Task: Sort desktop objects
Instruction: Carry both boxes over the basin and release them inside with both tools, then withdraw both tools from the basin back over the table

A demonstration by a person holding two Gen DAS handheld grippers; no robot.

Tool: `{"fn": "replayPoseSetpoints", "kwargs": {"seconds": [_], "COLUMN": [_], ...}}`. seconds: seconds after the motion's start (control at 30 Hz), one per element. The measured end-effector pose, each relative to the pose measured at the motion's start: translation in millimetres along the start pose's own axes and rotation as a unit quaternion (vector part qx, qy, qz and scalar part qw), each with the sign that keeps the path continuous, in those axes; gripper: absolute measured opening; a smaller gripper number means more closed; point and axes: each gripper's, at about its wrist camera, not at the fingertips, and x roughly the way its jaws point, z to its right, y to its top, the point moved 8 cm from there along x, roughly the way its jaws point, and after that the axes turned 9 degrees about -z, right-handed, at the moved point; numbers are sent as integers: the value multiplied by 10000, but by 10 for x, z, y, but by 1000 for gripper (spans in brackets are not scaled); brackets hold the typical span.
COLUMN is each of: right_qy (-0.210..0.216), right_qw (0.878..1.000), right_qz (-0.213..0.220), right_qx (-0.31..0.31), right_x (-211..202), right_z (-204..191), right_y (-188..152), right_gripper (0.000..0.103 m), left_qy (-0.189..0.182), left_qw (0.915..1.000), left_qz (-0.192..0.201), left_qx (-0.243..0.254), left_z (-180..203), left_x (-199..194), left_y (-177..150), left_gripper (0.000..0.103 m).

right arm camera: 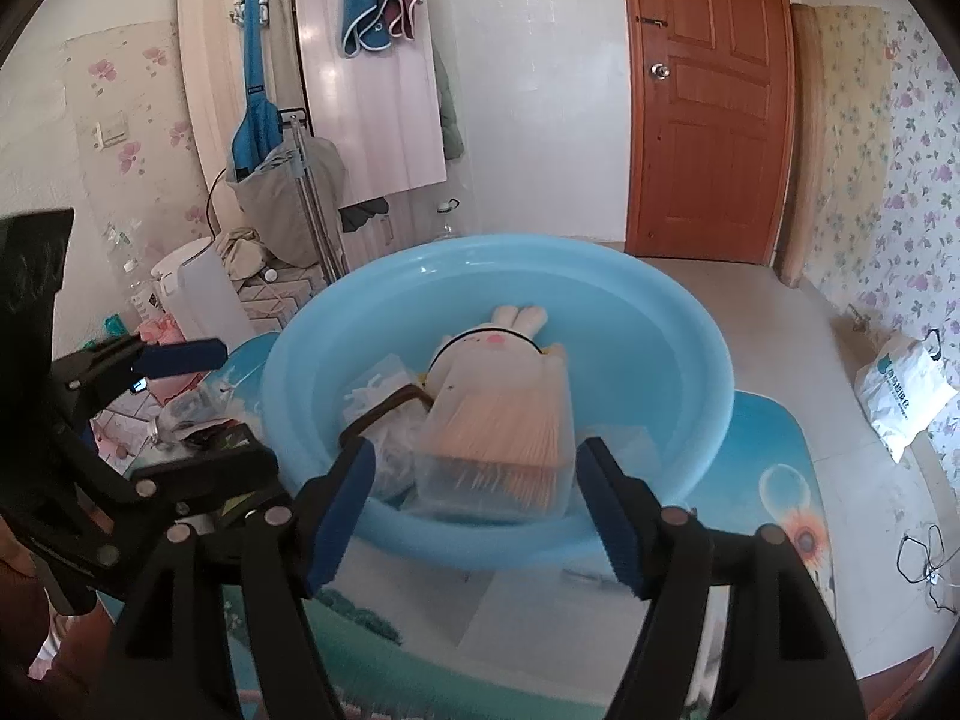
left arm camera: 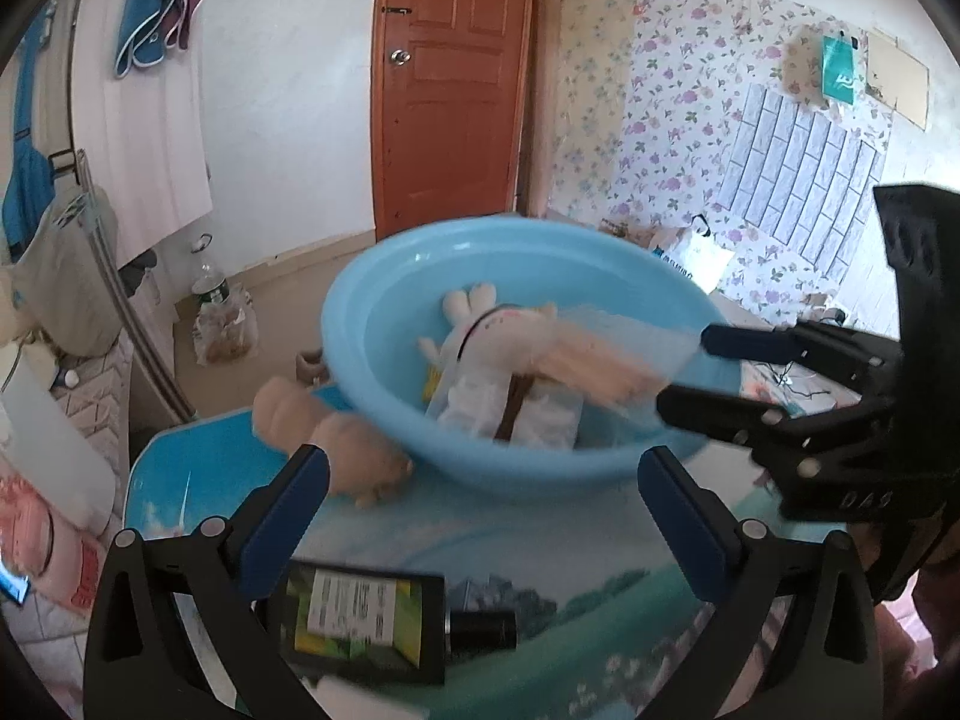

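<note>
A light blue basin [left arm camera: 420, 252] stands on the picture-printed table [left arm camera: 570, 576]. In it lie a white rabbit plush [right arm camera: 498, 354], a brown strap and some clear packets. A clear box of thin wooden sticks [right arm camera: 498, 450] lies over the plush at the basin's near wall. My right gripper [right arm camera: 474, 453] stands open around that box, with the left pad clear of it. My left gripper [left arm camera: 483, 462] hangs wide open in front of the basin with nothing between its fingers. Below it lies a black box with a green label [left arm camera: 360, 612]. A beige plush [left arm camera: 336, 444] lies left of the basin.
A dark bottle cap [left arm camera: 480, 630] sticks out beside the black box. A clear flat sheet [right arm camera: 528, 600] lies on the table before the basin. Clutter and a white appliance [right arm camera: 198, 294] stand at the left. A white bag [right arm camera: 900, 396] lies on the floor right of the table.
</note>
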Motion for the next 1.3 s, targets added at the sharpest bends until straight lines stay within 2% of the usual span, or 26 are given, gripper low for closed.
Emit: {"fn": "replayPoseSetpoints", "kwargs": {"seconds": [0.13, 0.23, 0.53, 0.93, 1.1, 1.3], "right_qy": [-79, -104, 129, 381, 382, 400], "right_qw": [9999, 9999, 9993, 9979, 9980, 9969], "right_qz": [119, 65, -160, -483, -481, -672], "right_qx": [-69, -18, 316, 200, 147, 116], "right_x": [-112, -151, -234, -271, -314, -282], "right_z": [-58, -103, -179, -402, -451, -497], "right_y": [-61, -153, -478, -826, -923, -1104], "right_gripper": [71, 77, 77, 77, 77, 77], "left_qy": [-52, -61, 0, 20, 19, 33], "left_qw": [10000, 9999, 9997, 9990, 9988, 9981], "left_qz": [-24, -105, -226, -452, -498, -622], "left_qx": [-64, -95, -67, -26, 2, 29], "left_z": [27, 40, 123, 242, 298, 314], "left_x": [-76, -95, -229, -301, -307, -271], "left_y": [-162, -286, -653, -1021, -1120, -1268], "left_gripper": [103, 103, 103, 103, 103, 103]}}
